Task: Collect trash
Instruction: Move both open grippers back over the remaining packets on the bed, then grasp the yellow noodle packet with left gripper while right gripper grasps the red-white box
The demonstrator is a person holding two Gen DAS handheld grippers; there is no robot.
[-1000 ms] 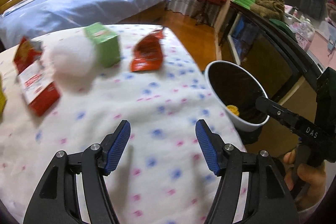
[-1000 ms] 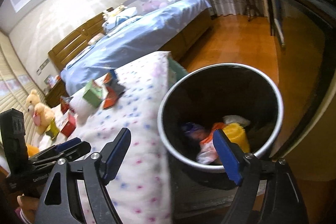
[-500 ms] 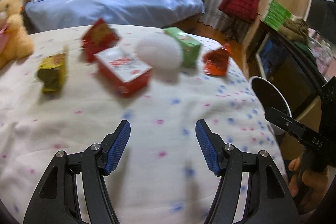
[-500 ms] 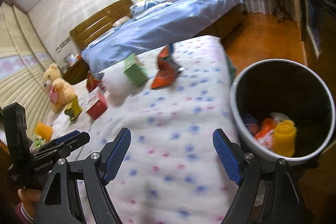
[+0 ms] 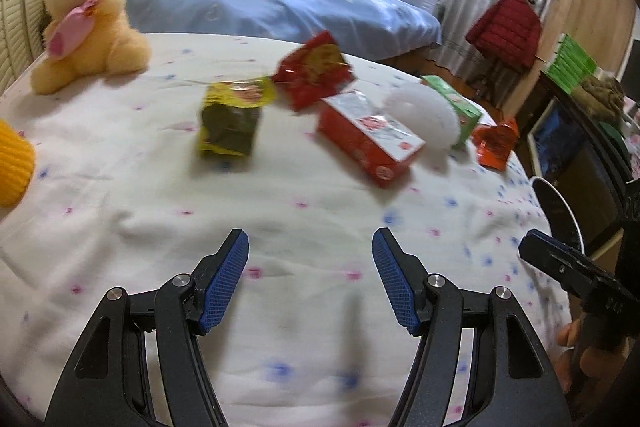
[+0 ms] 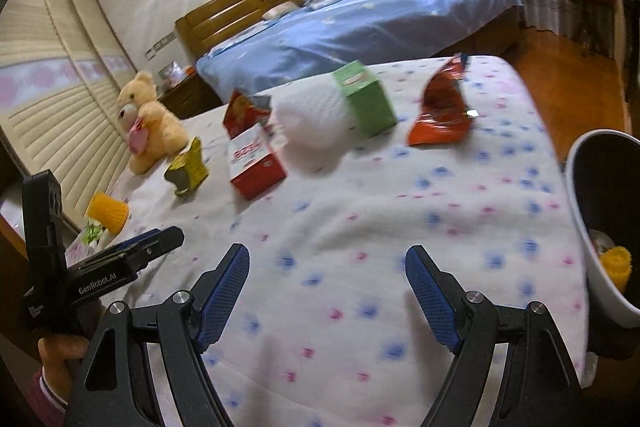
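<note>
Two spread, empty grippers hovered over a dotted bedspread (image 5: 120,163).
Left gripper (image 5: 310,281) and right gripper (image 6: 327,291) faced scattered wrappers (image 5: 230,119) and boxes (image 5: 368,139); the trash bin (image 6: 592,247) stood at the bed's right edge.

My feeds show soft, even indoor light with faint shadows under the boxes (image 5: 368,143). Mid-frame clutter is motion-smeared (both views), while the near fingers (image 6: 224,291) stay sharp. Fisheye bends the edges; corners go black.
</note>
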